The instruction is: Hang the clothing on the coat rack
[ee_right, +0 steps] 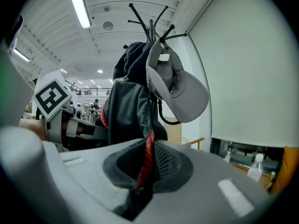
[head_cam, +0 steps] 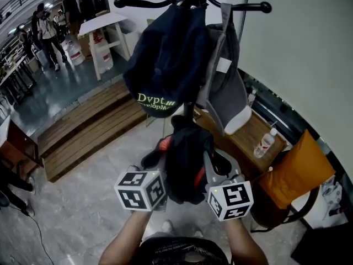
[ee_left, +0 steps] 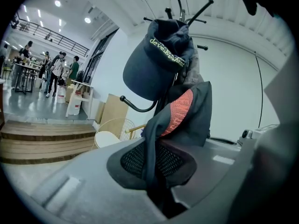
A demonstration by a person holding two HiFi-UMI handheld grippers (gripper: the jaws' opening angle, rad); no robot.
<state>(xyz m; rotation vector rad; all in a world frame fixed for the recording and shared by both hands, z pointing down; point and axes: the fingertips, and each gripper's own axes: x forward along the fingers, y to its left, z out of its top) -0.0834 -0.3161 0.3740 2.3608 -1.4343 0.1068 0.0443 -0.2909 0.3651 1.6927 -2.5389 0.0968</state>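
Clothing for this job is a dark garment [head_cam: 185, 164] with orange-red trim. It hangs bunched in the air between the two claws, its long axis running roughly straight down. The left claw [head_cam: 159, 173] is closed to a narrow gap on a fold of it; in the left gripper view the cloth runs into the slot between the jaws and is pinched there. The right claw [head_cam: 216, 174] is likewise clamped on the cloth, with a strip of the red edging caught between its jaws. Both sit at about the same height, one on either side of the bundle, so neither hand is clearly nearer the target.

The coat rack [head_cam: 242, 7] stands directly ahead of the claws, its pole just behind the garment. What matters is height, since the upper arms are well above the grip. A navy cap [head_cam: 162, 59] and a grey cap [head_cam: 229, 87] already hang from the top, though the ball-tipped arm on the left [head_cam: 132, 4] and its twin on the right look bare at their ends. A lower curved hook [ee_left: 135, 107] shows in the left gripper view, on the left claw's side of the pole and near the garment. That seems the closer option, needing a short push forward and a lift to loop the cloth over it.
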